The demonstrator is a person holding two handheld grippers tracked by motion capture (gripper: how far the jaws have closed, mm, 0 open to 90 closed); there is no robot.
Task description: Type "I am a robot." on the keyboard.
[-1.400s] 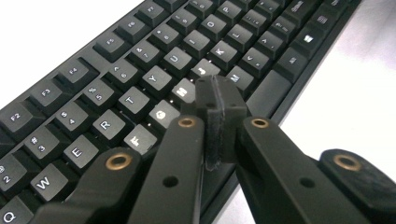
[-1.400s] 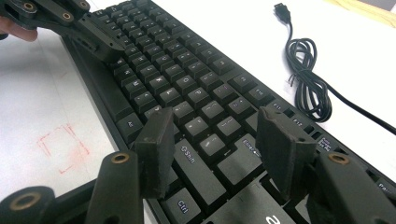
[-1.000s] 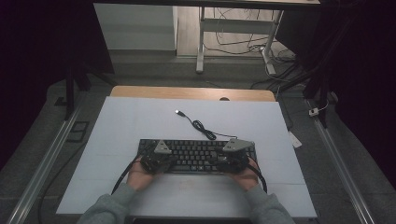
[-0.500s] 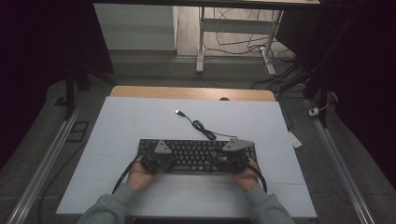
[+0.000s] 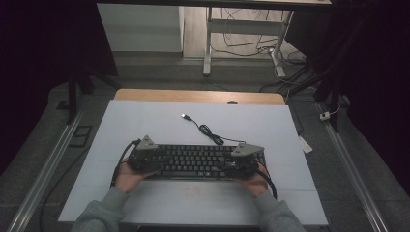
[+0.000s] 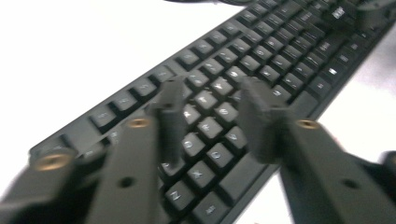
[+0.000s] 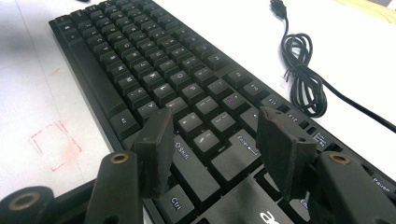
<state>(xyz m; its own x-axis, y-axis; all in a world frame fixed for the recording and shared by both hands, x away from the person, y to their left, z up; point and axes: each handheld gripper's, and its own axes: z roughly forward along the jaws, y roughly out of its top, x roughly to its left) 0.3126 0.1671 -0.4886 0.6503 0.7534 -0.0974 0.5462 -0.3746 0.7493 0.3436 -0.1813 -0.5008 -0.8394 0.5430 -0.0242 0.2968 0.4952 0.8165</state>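
The left gripper sat over the left end of the black keyboard, held by the person's left hand. In the left gripper view its jaws stood spread above the letter keys, nothing between them, and the keyboard ran away ahead and to the right. That picture was blurred, so most key legends could not be read, and whether the jaw tips touched the keys could not be told.

The keyboard lay across the white counter between the two grippers. Beyond them its black cable curled in a loose coil and ended in a free plug.

The right gripper sat over the keyboard's right end, with the right hand partly hidden beneath it. In the right gripper view its jaws were likewise apart and empty, hanging just over the Shift and Enter keys. The cable coil lay ahead to the right, and a faint red square mark on the counter showed to the left.
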